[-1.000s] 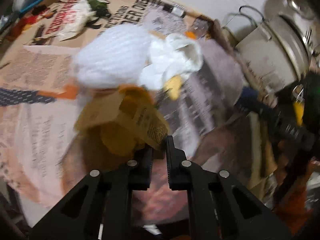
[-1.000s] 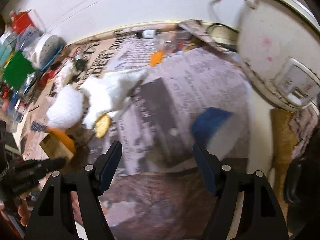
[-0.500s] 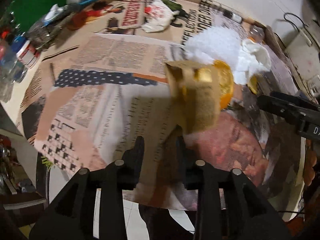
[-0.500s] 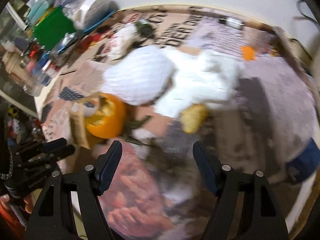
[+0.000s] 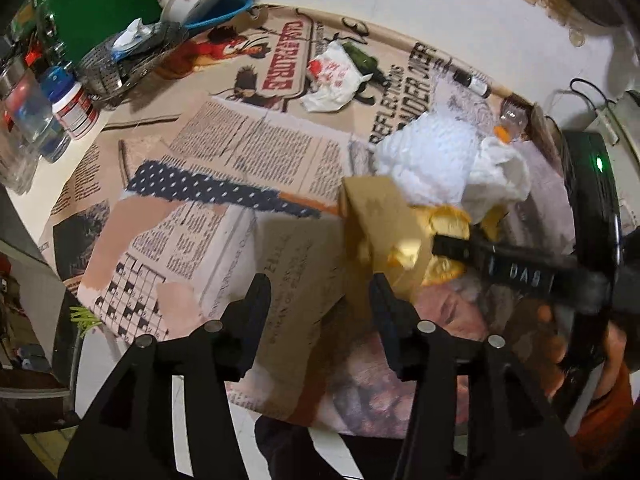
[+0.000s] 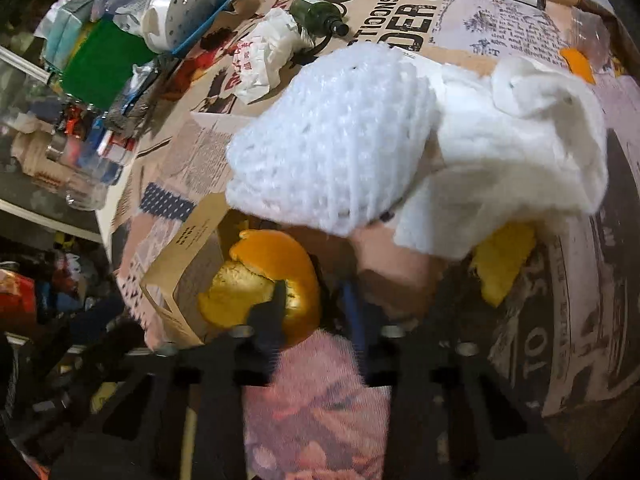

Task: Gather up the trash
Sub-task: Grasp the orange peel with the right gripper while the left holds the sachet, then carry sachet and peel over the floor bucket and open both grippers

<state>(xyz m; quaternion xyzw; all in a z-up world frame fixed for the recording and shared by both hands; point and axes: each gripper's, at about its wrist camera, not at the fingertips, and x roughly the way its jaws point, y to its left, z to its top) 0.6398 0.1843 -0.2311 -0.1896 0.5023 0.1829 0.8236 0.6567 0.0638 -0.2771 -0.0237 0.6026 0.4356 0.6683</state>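
Orange peel (image 6: 276, 276) sits in the tipped cardboard box (image 6: 180, 264) at the desk's (image 5: 224, 208) near edge, mouth facing your right gripper (image 6: 316, 312). Its fingers straddle the peel, unclenched; left gripper (image 5: 320, 308) released, empty. Push too hard and box slides off.

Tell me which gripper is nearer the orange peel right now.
Right. The right gripper has its jaws around the orange peel, one finger touching it. The left gripper is open, short of the peel beside the cardboard box.
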